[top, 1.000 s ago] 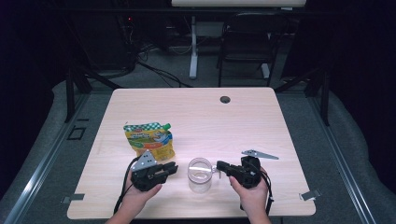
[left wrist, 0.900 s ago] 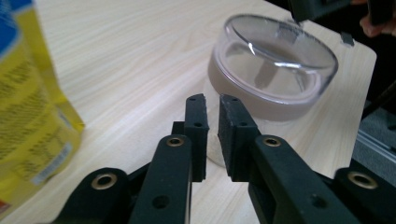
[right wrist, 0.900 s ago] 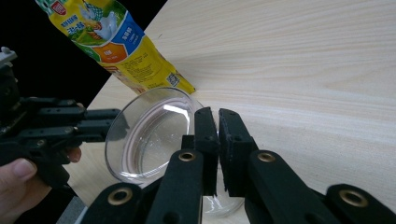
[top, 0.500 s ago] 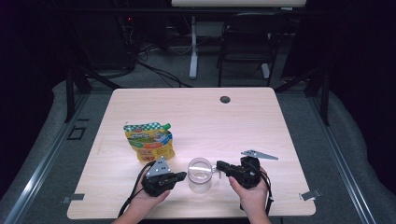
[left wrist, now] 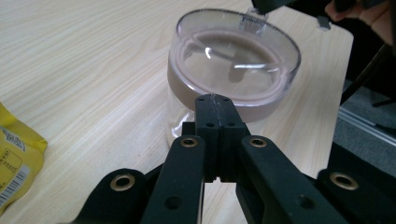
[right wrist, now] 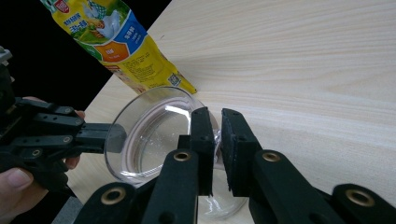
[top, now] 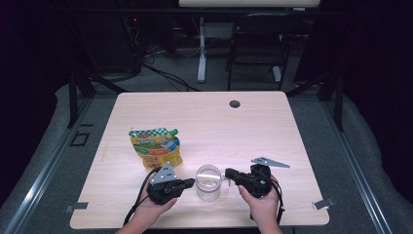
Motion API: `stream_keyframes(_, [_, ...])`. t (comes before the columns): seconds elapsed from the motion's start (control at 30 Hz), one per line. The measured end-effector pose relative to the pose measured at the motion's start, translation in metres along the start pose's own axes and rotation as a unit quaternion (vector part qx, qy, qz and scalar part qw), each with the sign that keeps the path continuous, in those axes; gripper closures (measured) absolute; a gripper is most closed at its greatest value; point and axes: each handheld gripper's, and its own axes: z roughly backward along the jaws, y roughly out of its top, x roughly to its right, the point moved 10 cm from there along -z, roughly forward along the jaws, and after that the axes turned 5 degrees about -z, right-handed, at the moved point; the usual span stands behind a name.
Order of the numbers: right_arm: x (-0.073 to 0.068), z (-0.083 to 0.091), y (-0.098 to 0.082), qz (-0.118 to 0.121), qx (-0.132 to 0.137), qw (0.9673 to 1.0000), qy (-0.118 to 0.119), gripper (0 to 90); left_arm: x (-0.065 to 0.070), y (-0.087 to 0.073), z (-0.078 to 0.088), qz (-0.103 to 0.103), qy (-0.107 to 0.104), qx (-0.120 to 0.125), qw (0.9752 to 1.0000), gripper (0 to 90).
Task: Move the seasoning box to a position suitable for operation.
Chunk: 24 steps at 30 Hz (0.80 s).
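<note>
I'm bracing the clear jar (top: 208, 182) near the desk (top: 204, 122) edge: left gripper (top: 191, 183) closed, nudging its side, right gripper (top: 228, 174) pinching its rim, jaws just easing.

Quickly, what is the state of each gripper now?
Left gripper: jaws shut, tips against the clear jar, gripping nothing.
Right gripper: jaws pinch the jar's rim and have just been opening slightly.

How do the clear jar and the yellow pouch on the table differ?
The jar is see-through, round and rigid; the pouch is an opaque, soft bag printed in yellow, green and blue. The jar stands upright at the table's near edge, while the pouch lies flat farther back. The left gripper and the right gripper flank the jar, the right one's jaws at its rim; the pouch lies untouched. Both rest on the same wooden table.
</note>
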Motion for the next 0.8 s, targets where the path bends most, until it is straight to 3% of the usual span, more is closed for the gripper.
stream_keyframes(0.1, [0.0001,0.0003,-0.0008,0.003,0.000,1.0000,0.001,82.6,-0.0004,0.0014,0.0005,0.000,-0.001,0.000,1.0000,90.0])
stream_keyframes(0.17, [-0.0002,0.0002,-0.0008,0.001,0.001,1.0000,0.004,82.6,-0.0031,-0.0015,-0.0006,-0.001,0.010,-0.010,0.9999,90.0])
stream_keyframes(0.23, [0.0001,0.0004,-0.0011,0.003,0.000,1.0000,0.004,82.6,-0.0027,-0.0048,-0.0021,0.005,0.002,-0.015,0.9999,90.0])
stream_keyframes(0.37, [0.0001,0.0003,-0.0007,0.003,0.007,1.0000,0.001,83.0,-0.0002,-0.0078,-0.0055,-0.006,0.000,-0.024,0.9997,90.0])
stream_keyframes(0.8, [0.0011,0.0013,-0.0011,0.000,0.006,1.0000,-0.001,83.3,0.0028,-0.0032,-0.0034,-0.008,-0.005,-0.015,0.9998,90.0])
